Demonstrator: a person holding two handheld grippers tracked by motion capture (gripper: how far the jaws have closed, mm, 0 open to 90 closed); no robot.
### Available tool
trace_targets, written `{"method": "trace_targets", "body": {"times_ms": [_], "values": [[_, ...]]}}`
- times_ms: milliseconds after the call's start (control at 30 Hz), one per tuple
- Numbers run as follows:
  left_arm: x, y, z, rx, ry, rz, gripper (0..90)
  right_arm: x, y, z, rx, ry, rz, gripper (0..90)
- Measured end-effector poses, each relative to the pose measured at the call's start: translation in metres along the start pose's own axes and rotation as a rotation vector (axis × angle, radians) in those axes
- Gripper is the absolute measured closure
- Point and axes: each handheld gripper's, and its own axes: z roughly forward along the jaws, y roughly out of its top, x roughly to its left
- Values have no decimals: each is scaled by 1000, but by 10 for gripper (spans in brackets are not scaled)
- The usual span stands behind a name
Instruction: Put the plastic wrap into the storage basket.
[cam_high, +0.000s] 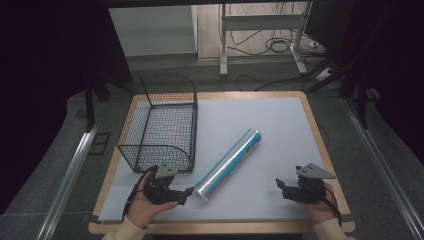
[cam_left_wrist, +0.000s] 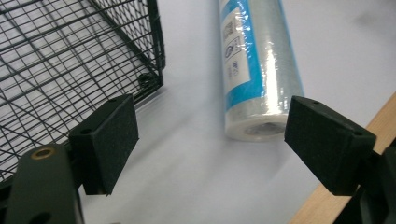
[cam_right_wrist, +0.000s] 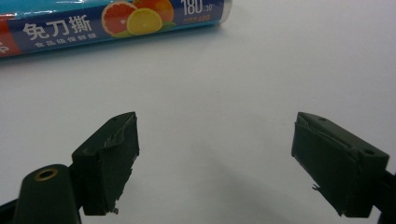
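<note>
The roll (cam_high: 229, 164) lies on the table (cam_high: 280, 125) at lower centre, its long axis running up-right, near end just beside the left gripper (cam_high: 186, 191), jaws apart and empty; the right gripper (cam_high: 278, 184), likewise spread, sits farther off

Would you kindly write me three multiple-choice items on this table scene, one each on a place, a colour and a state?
1. Where does the blue-labelled roll of plastic wrap lie?
A. inside the basket
B. on the white mat, right of the black wire mesh basket
C. on the floor

2. What colour is the basket?
A. black
B. red
C. white

3. How do the left gripper's jaws stand?
A. shut on the roll
B. shut on the basket's rim
C. open, holding nothing

Answers: 1 B, the high view shows the roll beside the basket on the mat; 2 A, its wires are black; 3 C, the left gripper view shows both pads apart, with the roll's end beyond them.
</note>
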Motion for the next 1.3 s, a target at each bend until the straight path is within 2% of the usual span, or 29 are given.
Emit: {"method": "trace_targets", "body": {"times_ms": [100, 133, 333, 533, 700, 800, 867, 967, 1100, 1200, 1300], "values": [[-2, 2, 0, -1, 1, -1, 175, 1, 0, 1, 3, 0, -4, 155], [-4, 6, -1, -7, -13, -3, 175, 1, -1, 2, 7, 0, -5, 155], [-9, 18, -2, -7, 0, 22, 174, 0, 0, 2, 9, -9, 0, 155], [-17, 32, -3, -22, -5, 46, 177, 0, 0, 1, 5, -10, -2, 155], [-20, 42, 3, -22, 3, 48, 177, 0, -1, 1, 5, -13, -4, 155], [-22, 45, 5, -19, -10, 47, 178, -1, -1, 1, 7, -14, -7, 155], [-25, 48, 7, -18, -15, 56, 177, 0, 0, 1, 8, -16, -10, 156], [-29, 55, 9, -12, 1, 76, 177, 0, -1, 1, 10, -14, -15, 157], [-29, 58, 11, -11, 8, 74, 177, 1, 0, 1, 10, -14, -18, 157], [-26, 59, 19, -4, 6, 60, 178, 0, 0, 1, 10, -15, -16, 157], [-26, 60, 25, 6, 2, 62, 177, -1, 0, 1, 10, -17, -13, 157]]}}
